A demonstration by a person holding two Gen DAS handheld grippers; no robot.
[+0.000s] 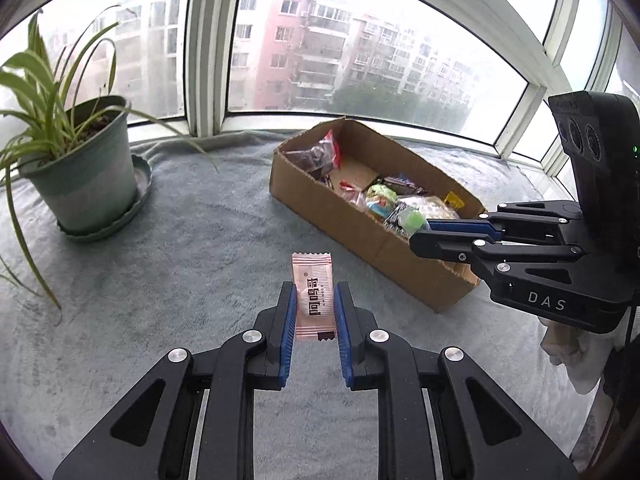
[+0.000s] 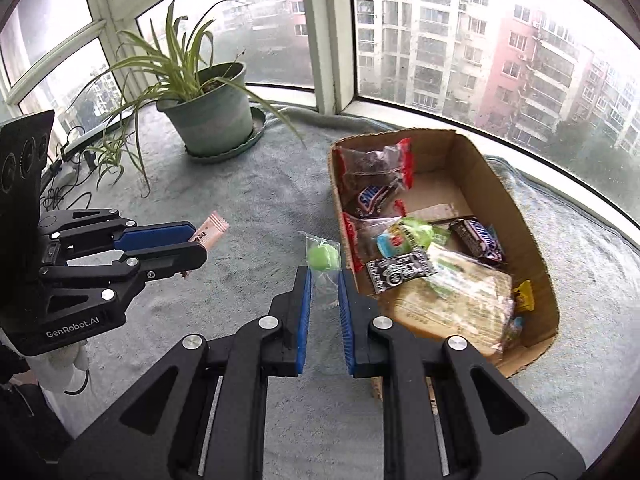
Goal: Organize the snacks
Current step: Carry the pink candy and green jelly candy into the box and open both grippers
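My left gripper (image 1: 315, 294) is shut on a pink snack sachet (image 1: 313, 292), held above the grey cloth; from the right wrist view the sachet (image 2: 212, 230) sticks out past the left gripper (image 2: 198, 242). My right gripper (image 2: 323, 280) is shut on a clear wrapper holding a green candy (image 2: 323, 258), just left of the cardboard box (image 2: 516, 208). In the left wrist view the right gripper (image 1: 420, 234) holds that green candy (image 1: 412, 220) over the box's near wall (image 1: 352, 232). The box holds several wrapped snacks.
A potted spider plant (image 1: 86, 168) on a green saucer stands at the left of the grey cloth (image 1: 200, 248); its long leaves hang outward. Window frames curve behind the sill. Cables (image 2: 68, 184) lie at the far left in the right wrist view.
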